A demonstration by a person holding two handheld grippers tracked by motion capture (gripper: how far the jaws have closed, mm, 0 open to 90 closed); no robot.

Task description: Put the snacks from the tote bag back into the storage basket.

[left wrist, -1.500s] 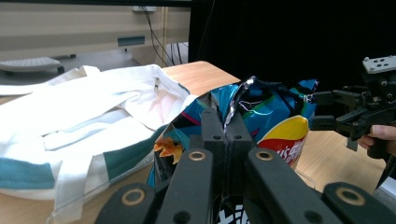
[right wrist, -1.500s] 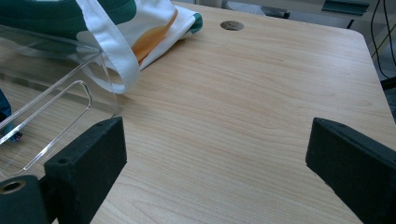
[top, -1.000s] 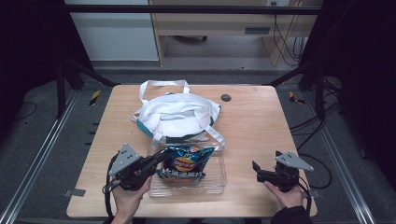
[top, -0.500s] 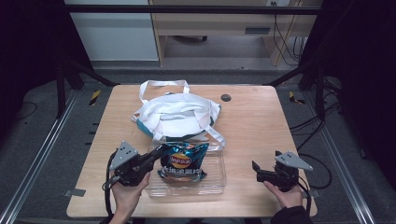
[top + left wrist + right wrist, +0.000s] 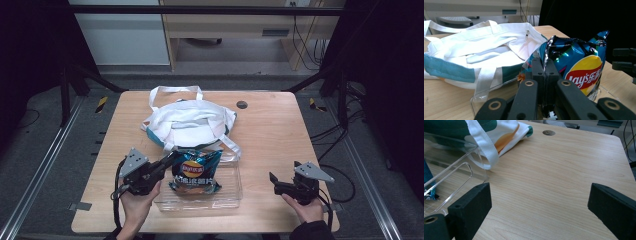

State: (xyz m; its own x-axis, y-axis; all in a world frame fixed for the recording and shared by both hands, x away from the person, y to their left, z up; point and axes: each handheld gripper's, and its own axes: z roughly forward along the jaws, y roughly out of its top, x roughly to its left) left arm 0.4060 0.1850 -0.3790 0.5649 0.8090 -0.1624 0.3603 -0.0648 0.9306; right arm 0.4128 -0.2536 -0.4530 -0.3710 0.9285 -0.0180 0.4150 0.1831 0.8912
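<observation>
Between the clamped jaws of the left hand-held gripper [image 5: 169,161], the chip bag [image 5: 196,171] hangs by its crimped top edge above the clear tray [image 5: 231,192], just before the tote bag [image 5: 187,122]. Light, crinkly, crushable, it seems best pinched at that seam. Rightward, the right hand-held gripper [image 5: 273,179] gapes idle over the tabletop [image 5: 280,130].

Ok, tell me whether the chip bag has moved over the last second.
Yes. The chip bag, pinched in the left claw, has shifted slightly toward the tote bag, over the clear tray.

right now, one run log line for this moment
left gripper: shut on chip bag | bag above clear tray | right gripper: open, idle | tote bag behind
</observation>
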